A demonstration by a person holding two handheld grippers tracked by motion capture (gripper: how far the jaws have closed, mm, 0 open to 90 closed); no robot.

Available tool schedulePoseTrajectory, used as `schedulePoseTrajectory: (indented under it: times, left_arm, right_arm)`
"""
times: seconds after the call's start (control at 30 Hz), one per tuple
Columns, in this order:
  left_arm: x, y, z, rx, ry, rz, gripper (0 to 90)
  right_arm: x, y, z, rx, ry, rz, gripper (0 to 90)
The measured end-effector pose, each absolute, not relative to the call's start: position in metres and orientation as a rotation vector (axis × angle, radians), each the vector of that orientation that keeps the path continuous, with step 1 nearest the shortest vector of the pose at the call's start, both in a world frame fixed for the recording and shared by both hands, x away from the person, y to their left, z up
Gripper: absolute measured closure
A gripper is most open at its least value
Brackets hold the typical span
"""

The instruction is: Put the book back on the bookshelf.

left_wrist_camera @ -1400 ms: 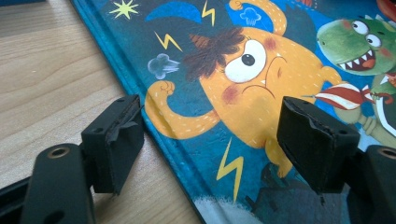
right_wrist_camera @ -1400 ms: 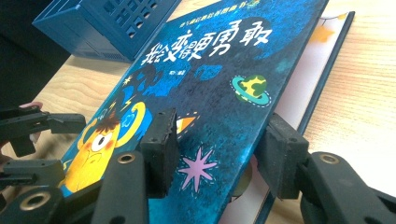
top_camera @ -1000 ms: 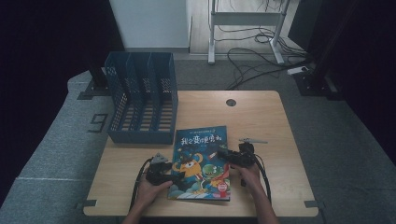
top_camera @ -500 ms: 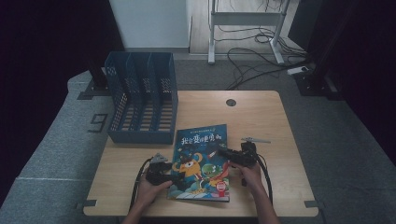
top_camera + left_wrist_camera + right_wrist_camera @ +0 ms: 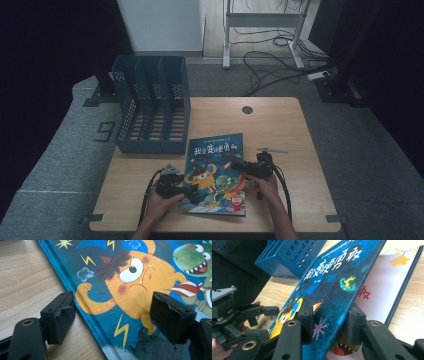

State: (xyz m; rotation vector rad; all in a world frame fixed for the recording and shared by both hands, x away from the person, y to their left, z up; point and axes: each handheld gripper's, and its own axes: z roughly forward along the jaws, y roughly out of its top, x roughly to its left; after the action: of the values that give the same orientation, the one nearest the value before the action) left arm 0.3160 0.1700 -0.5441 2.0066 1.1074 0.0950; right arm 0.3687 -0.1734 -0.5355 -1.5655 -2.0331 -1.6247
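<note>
A picture book (image 5: 215, 172) with a blue cover and an orange monster lies at the front of the wooden table (image 5: 280, 130). My right gripper (image 5: 250, 167) is at its right edge. In the right gripper view this gripper (image 5: 330, 315) is shut on the front cover (image 5: 337, 272), which tilts up off the white inner page (image 5: 384, 277). My left gripper (image 5: 172, 187) sits at the book's left edge. In its own view the left gripper (image 5: 112, 317) is open and straddles the spine, one jaw over the table and one over the book (image 5: 130, 277).
A blue slotted file rack (image 5: 150, 107) stands at the table's back left, just behind the book, and also appears in the right gripper view (image 5: 292, 255). A round cable hole (image 5: 247, 109) is near the table's back edge. Cables lie on the floor (image 5: 270, 60) beyond.
</note>
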Motion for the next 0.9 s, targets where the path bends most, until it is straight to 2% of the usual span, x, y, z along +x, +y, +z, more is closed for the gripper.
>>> schedulePoseTrajectory:
  times: [0.27,0.9]
  left_arm:
    - [0.314,0.171,-0.542,2.003,1.100,0.066,19.4]
    - [0.304,0.164,-0.536,2.045,1.024,0.057,19.1]
  right_arm:
    - [0.366,-0.176,-0.529,-1.514,-1.997,-1.690,69.6]
    - [0.357,-0.176,-0.510,-1.526,-2.073,-1.711,70.6]
